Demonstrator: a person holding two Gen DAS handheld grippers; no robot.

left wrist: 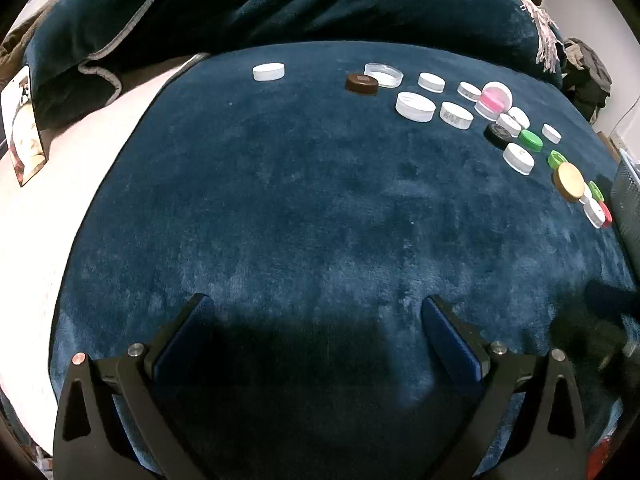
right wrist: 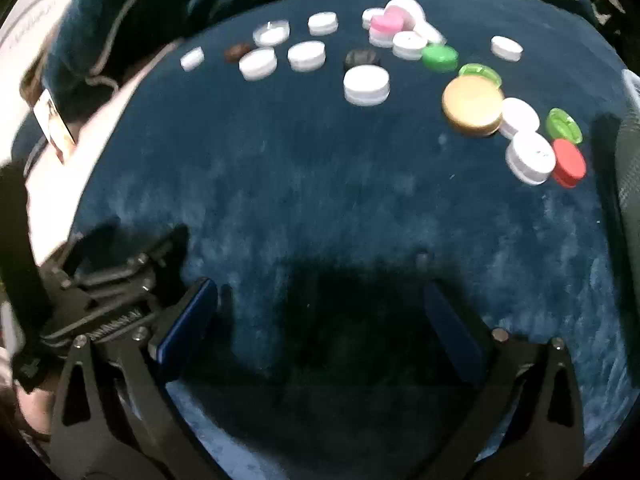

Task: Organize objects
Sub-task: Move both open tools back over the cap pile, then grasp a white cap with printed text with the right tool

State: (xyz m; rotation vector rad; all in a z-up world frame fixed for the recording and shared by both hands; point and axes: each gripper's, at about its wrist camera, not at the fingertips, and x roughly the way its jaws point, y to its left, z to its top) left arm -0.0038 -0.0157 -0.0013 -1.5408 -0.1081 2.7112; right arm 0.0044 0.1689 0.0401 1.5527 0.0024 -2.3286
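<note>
Several bottle caps lie scattered on a dark blue plush blanket (left wrist: 280, 208). Among them are white caps, a brown cap (left wrist: 361, 84), a pink cap (left wrist: 493, 100), a black cap (left wrist: 498, 134), green caps, a gold cap (left wrist: 568, 182) and a red cap (right wrist: 568, 162). One white cap (left wrist: 269, 71) lies apart at the far left. My left gripper (left wrist: 316, 308) is open and empty above bare blanket, well short of the caps. My right gripper (right wrist: 320, 292) is open and empty too. The gold cap (right wrist: 473, 105) is ahead of it to the right.
Dark blue cushions (left wrist: 280, 0) lie behind the blanket. A white surface (left wrist: 60, 184) lies to the left with a photo card (left wrist: 22, 128) on it. A grey mesh container (left wrist: 628, 200) stands at the right edge. The left gripper's body (right wrist: 112, 280) shows beside my right gripper.
</note>
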